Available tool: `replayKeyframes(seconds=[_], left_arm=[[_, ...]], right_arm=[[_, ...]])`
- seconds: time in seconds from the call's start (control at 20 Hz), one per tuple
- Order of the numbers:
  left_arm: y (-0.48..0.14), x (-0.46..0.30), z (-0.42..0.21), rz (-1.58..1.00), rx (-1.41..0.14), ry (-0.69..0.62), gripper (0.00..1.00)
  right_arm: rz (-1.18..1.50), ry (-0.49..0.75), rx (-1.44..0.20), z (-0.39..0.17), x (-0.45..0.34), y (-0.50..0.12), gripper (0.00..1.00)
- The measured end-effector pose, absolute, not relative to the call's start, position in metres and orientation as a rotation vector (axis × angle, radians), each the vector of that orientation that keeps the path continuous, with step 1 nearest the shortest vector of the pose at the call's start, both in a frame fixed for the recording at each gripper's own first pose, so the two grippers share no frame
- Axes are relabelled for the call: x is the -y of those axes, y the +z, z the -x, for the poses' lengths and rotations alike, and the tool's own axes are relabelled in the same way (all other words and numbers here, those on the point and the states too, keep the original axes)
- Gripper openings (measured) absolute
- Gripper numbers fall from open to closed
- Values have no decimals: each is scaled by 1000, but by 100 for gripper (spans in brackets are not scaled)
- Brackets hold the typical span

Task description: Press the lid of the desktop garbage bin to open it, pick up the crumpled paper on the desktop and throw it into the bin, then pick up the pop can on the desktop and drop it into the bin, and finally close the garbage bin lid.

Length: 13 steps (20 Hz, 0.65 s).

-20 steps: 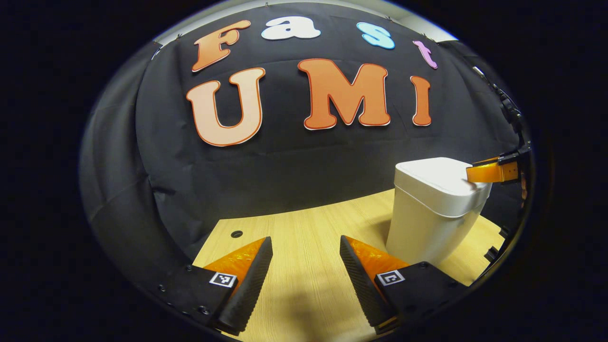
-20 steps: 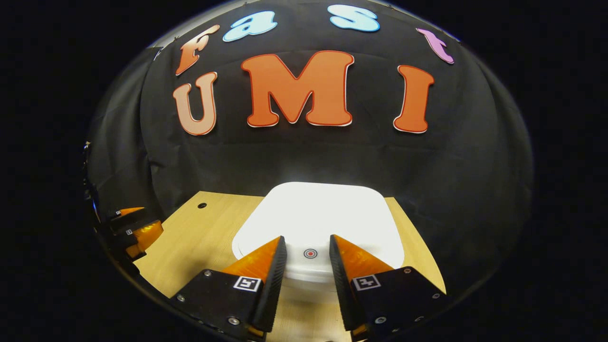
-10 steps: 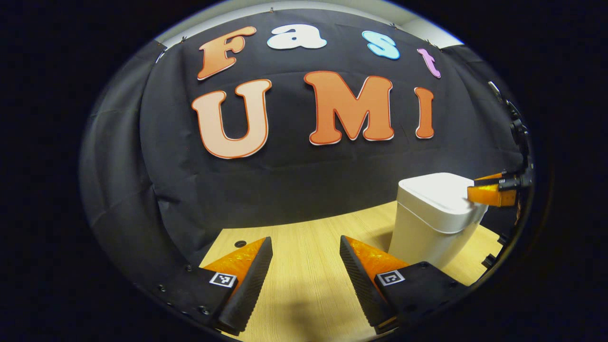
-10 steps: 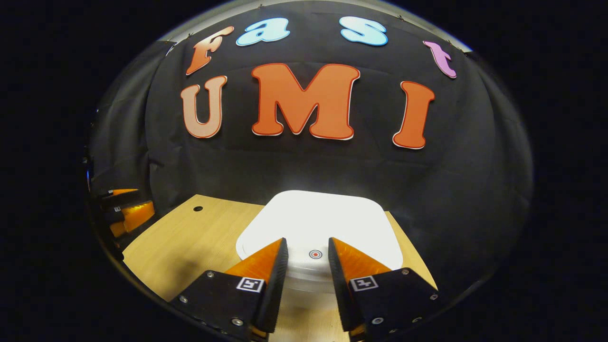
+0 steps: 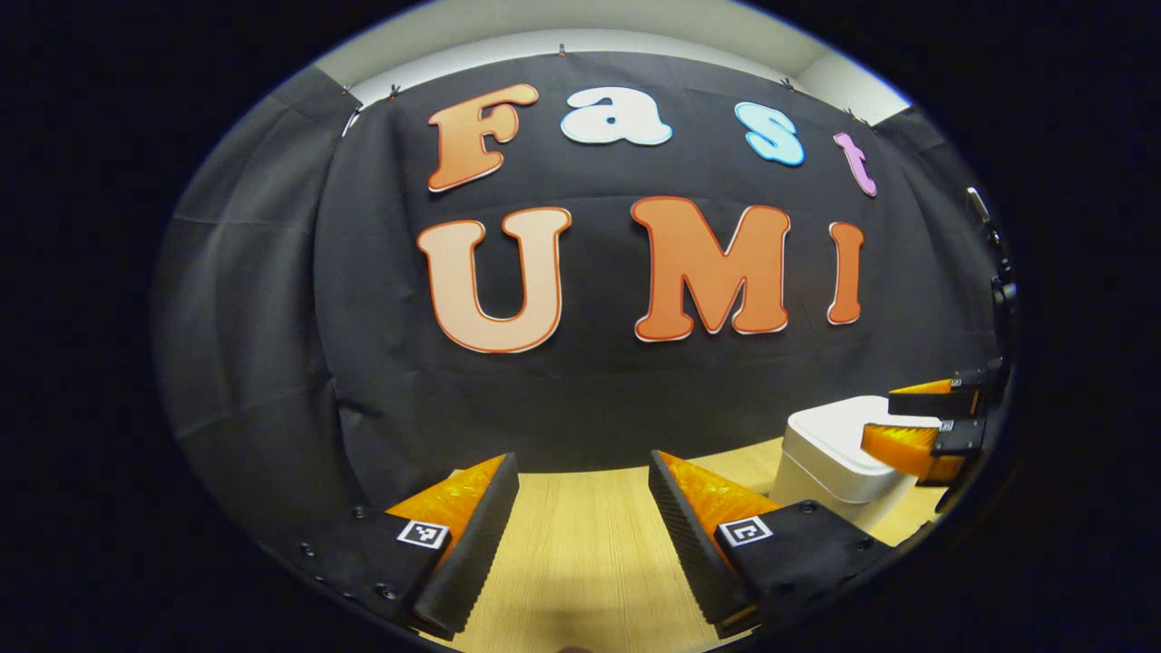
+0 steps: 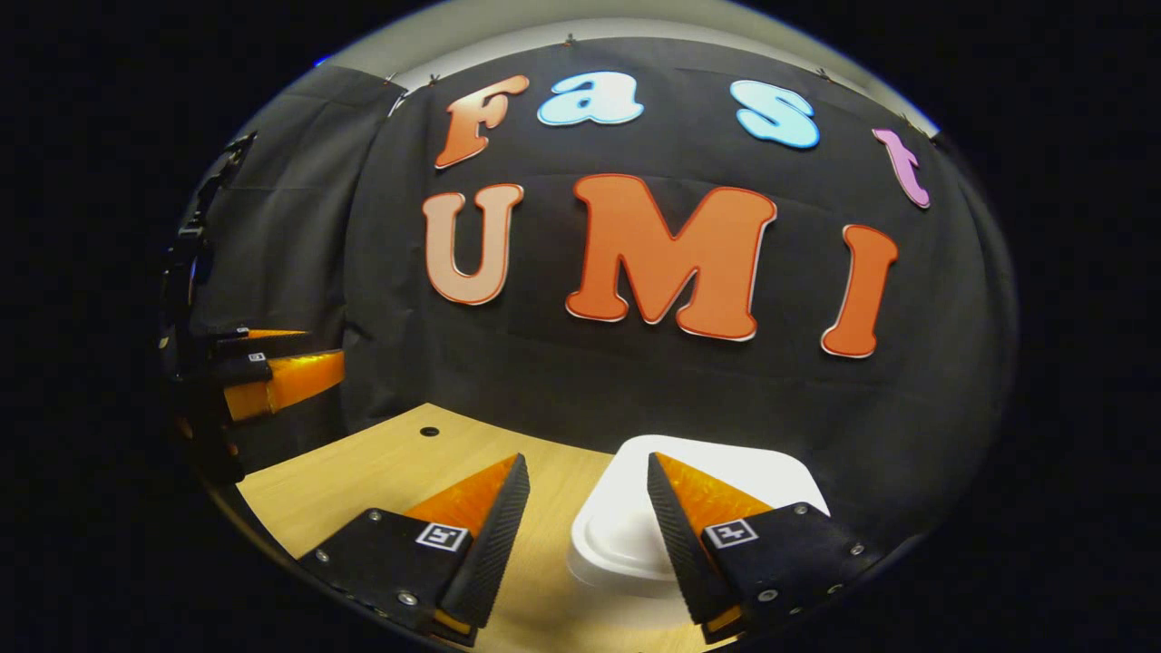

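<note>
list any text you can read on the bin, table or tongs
Bin: no text.
Table: no text.
Left tongs and right tongs: square black-and-white markers, a coded pattern, not readable words.

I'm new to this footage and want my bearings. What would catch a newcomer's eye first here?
Most striking is the white plastic desktop bin, lid shut, standing on the pale wooden desk just below the open right gripper. In the left gripper view, the open left gripper hovers over bare desk, with the bin at the far right.
</note>
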<state>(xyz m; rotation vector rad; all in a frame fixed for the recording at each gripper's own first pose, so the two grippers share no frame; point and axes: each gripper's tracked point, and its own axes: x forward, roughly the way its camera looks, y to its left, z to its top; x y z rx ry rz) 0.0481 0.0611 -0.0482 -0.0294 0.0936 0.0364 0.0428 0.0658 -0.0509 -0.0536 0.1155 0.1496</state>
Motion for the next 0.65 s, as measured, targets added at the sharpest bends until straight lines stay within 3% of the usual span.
replayKeyframes(seconds=[0.15,0.25,0.65], left_arm=[[-30,-74,-43,5,-44,79,94],[-20,-82,-38,-5,-9,109,93],[-14,-99,-28,24,26,169,92]], right_arm=[[75,207,-88,-48,-91,-46,94],[72,229,-73,-52,-102,-42,98],[65,249,-38,-63,-115,-30,99]])
